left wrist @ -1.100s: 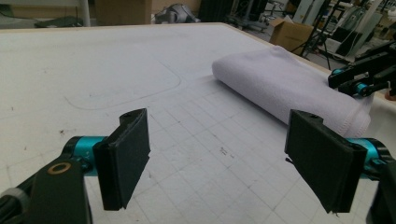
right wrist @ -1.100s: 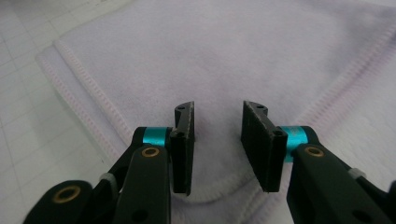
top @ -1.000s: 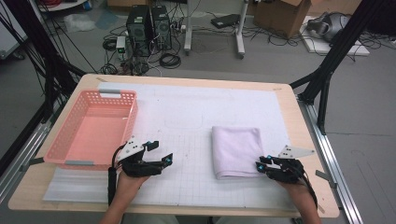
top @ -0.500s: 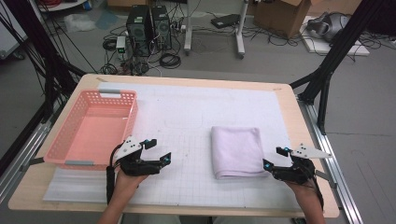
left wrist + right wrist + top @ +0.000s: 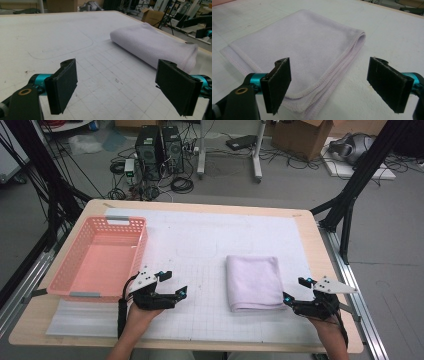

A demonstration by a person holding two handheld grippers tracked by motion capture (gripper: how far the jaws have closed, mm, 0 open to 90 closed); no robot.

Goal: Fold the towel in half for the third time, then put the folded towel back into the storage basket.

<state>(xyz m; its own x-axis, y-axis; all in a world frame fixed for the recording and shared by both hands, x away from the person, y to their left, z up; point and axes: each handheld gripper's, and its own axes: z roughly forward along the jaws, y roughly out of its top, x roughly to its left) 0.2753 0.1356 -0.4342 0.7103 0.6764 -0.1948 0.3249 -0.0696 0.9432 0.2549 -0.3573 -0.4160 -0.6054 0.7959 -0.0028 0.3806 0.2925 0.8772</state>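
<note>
— Where's the cloth sitting?

— The folded lilac towel (image 5: 253, 282) lies flat on the white gridded mat (image 5: 210, 245), right of centre in the high view, lower half of the frame. Its stitched edges are stacked on the side nearest the person.

— And the right gripper (image 5: 296, 290)?

— Low right of that frame, just beside the towel's lower right corner. Its jaws have just been opening, and they stand spread wide. In the right gripper view the towel's near corner (image 5: 304, 62) lies ahead of the pads and a little under the left one, but nothing is pinched; the black pads (image 5: 277, 82) hang clear of the fabric.

— The other hand?

— The left gripper (image 5: 174, 283) is at lower centre-left of the high view, over bare mat, well apart from the towel. Its jaws are spread too, with nothing between them. In the left gripper view the towel (image 5: 152, 45) shows at upper right, beyond the pads.

— Anything else on the table?

— A pink plastic basket (image 5: 75, 265) at the left of the high view, its lower right corner near the left gripper. The wooden table (image 5: 320, 270) edge frames the mat.
</note>
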